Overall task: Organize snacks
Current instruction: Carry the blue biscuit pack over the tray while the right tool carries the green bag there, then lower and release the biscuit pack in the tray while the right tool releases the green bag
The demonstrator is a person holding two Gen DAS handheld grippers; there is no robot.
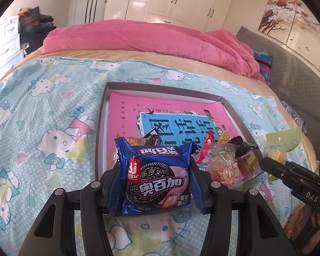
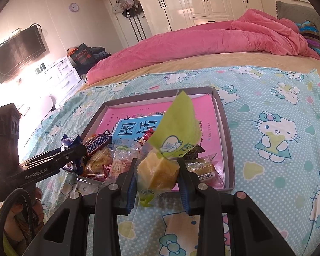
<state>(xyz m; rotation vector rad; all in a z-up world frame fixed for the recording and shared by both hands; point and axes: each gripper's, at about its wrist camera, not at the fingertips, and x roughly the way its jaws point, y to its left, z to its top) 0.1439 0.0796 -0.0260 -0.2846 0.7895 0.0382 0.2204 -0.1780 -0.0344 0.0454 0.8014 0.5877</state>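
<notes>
Snacks sit in both grips: the left hand-held gripper (image 1: 154,183) is closed on a blue cookie packet (image 1: 156,179), its fingers pressing the crimped side edges, and holds it above the near edge of the bed (image 1: 42,98), just short of the tray's near rim. The right hand-held gripper (image 2: 157,177) is clamped on a yellow cake in a clear and green wrapper (image 2: 160,170), the wrapper's green flap standing up above the fingers, also over the tray's near edge. Beyond them, a shallow grey tray (image 2: 227,128) with a pink book (image 2: 207,115) flat inside lies on the cartoon-cat sheet (image 2: 266,106). More wrapped snacks are heaped at the tray's near end, among them a Snickers bar (image 2: 98,144). A pink duvet (image 1: 138,40) is bunched along the bed's far side.
</notes>
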